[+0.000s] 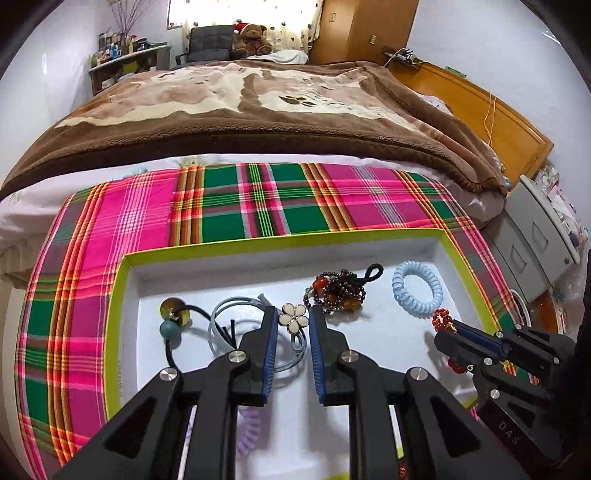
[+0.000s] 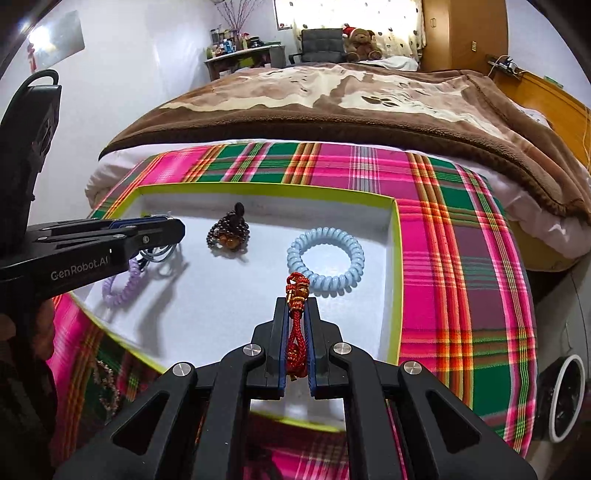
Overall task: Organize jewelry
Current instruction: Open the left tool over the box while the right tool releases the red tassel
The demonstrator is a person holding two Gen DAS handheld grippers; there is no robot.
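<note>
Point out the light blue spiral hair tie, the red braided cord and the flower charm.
light blue spiral hair tie [image 2: 327, 290], right wrist view, near coil.
red braided cord [image 2: 297, 334], right wrist view, mid braid.
flower charm [image 1: 293, 319], left wrist view, centre.

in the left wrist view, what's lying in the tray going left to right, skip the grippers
amber and teal bead hair tie → white flower hair tie → dark beaded bracelet → light blue coil hair tie

Home bedroom, bed [image 1: 258, 110] with brown blanket, teddy bear [image 1: 252, 38], wooden wardrobe [image 1: 365, 29]
</note>
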